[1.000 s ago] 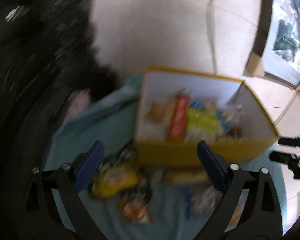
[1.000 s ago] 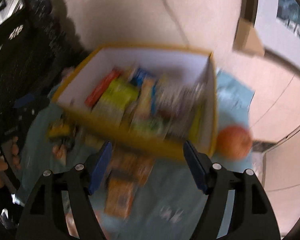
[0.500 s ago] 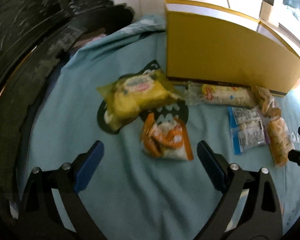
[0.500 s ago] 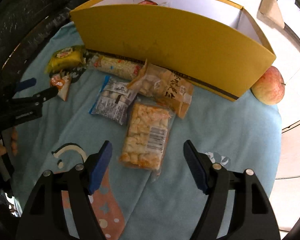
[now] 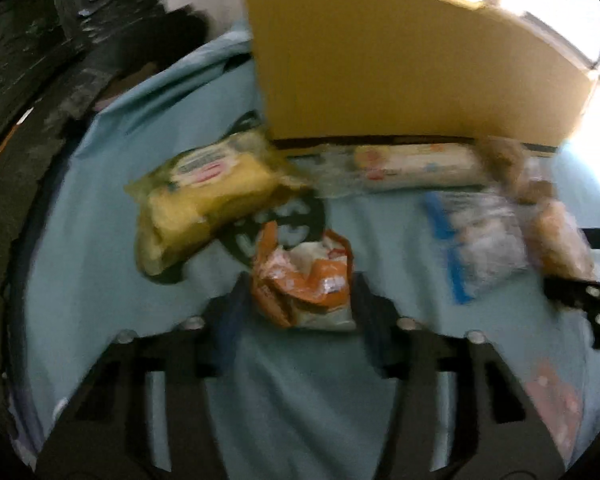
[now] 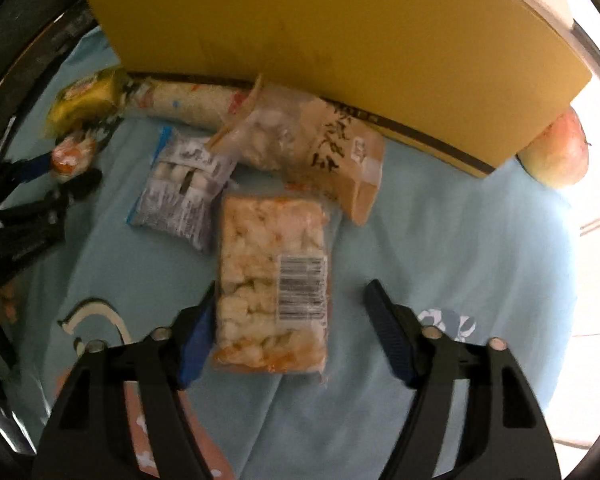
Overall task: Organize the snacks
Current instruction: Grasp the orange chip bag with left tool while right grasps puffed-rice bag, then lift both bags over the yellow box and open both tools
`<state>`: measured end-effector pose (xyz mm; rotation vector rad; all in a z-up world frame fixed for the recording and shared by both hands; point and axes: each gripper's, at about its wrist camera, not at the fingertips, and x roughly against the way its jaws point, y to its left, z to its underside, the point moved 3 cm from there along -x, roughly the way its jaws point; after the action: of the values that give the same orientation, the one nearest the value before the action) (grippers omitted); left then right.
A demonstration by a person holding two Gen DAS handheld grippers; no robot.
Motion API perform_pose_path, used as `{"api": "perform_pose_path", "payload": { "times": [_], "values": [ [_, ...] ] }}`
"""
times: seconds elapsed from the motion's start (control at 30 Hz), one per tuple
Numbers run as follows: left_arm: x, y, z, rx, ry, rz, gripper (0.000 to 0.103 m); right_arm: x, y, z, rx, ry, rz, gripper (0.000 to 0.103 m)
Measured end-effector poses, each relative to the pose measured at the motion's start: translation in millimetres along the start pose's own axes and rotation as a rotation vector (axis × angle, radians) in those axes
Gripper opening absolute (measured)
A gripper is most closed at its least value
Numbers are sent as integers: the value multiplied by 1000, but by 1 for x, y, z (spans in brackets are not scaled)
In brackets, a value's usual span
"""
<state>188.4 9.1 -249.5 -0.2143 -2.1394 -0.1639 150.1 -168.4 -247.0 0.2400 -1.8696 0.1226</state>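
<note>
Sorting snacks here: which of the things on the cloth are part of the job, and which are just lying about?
Job: orange packet; barcoded packet; yellow packet; white roll; blue-edged packet; tan bag; yellow box.

Lying about: apple; blue cloth.

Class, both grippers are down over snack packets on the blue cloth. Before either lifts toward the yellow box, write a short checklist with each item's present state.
1. Left gripper around the orange packet: ok, jaws have just been closing, fingers at both its sides.
2. Firm left grip: cannot tell, picture blurred.
3. Right gripper astride the clear barcode packet: ok.
4. Right pads pressing on that packet: not ok, jaws have been closing but a gap remains on one side.
5. Neighbouring blue-edged packet clear of the right fingers: ok.
6. Room inside the yellow box: cannot tell, only its outer wall shows.
</note>
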Motion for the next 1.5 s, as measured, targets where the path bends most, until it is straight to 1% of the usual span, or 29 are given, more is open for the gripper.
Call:
{"api": "perform_pose_path", "payload": {
  "times": [0.03,0.07,0.1,0.23,0.3,0.37,0.5,0.73,0.93,1.13,1.2,1.37,1.4,1.5],
  "values": [
    [3,-1,2,6,-5,29,46,3,1,1,7,1,-32,46],
    [6,-2,4,10,-5,55,45,6,0,2,3,3,-50,46],
    [8,-3,6,12,-8,63,44,9,0,3,4,-2,-54,46],
    [22,1,11,69,-35,110,43,28,-7,8,-28,-32,-83,46],
    [32,2,12,73,-50,115,43,41,-11,12,-36,-52,-93,46],
    [45,-6,13,78,-73,123,43,51,-14,15,-42,-73,-94,46],
    [72,-8,1,89,-133,143,43,81,-21,19,-63,-129,-102,46],
    [126,-26,-39,63,-271,170,44,138,-33,0,-82,-255,-92,46],
    [156,-40,-79,31,-352,190,44,183,-48,-25,-78,-349,-77,46],
    [162,-51,-117,13,-374,203,44,217,-63,-61,-68,-429,-50,46],
    [162,-54,-131,8,-378,207,44,222,-67,-73,-63,-444,-39,46],
    [162,-60,-179,12,-402,214,44,232,-83,-105,-60,-473,-17,46],
    [161,-62,-191,1,-412,209,44,232,-85,-110,-60,-477,-14,46],
    [156,-66,-214,-23,-424,195,44,228,-91,-128,-59,-484,-4,46]
  ]
}}
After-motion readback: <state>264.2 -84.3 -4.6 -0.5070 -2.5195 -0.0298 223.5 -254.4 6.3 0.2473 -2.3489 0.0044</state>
